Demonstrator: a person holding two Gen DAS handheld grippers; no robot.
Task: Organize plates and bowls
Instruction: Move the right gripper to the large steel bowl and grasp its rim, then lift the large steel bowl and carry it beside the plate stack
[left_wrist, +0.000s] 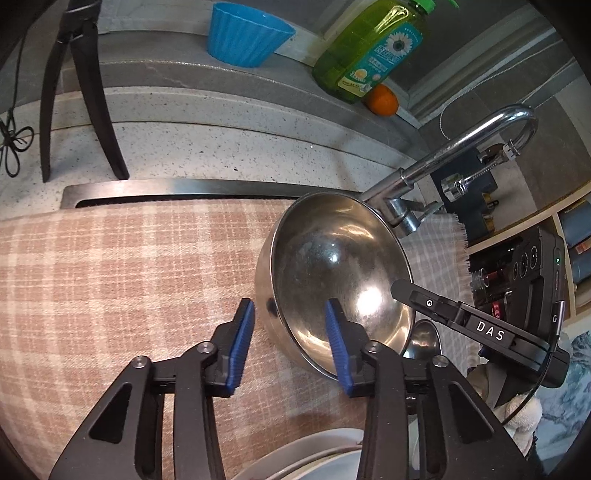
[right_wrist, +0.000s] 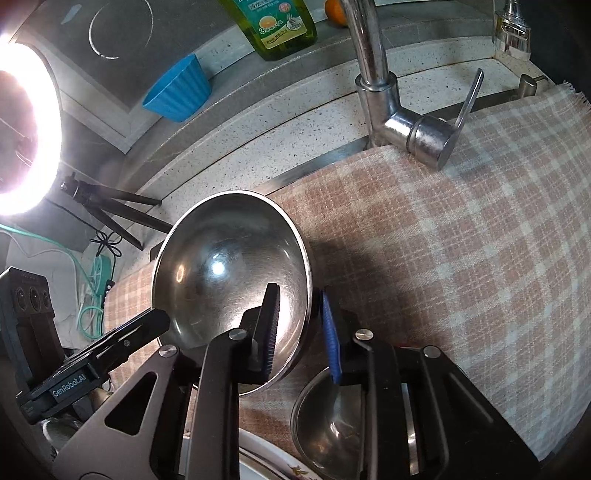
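Steel bowl (left_wrist: 332, 273): tilted on checked cloth (left_wrist: 129, 277), just in front of faucet (left_wrist: 406, 206).
Left claw (left_wrist: 290, 325): straddled bowl's near rim, one pad inside, one outside; gap visible, not clamped.
Right claw (right_wrist: 301, 314): astride opposite rim; contact unclear.
Small bowl (right_wrist: 325, 424): below right claw, beside steel bowl.

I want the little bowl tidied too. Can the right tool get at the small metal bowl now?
Probably not yet. The right tool straddles the rim of the big steel bowl, so it looks busy. The small metal bowl sits just beneath it, uncovered, so afterwards the way seems free.
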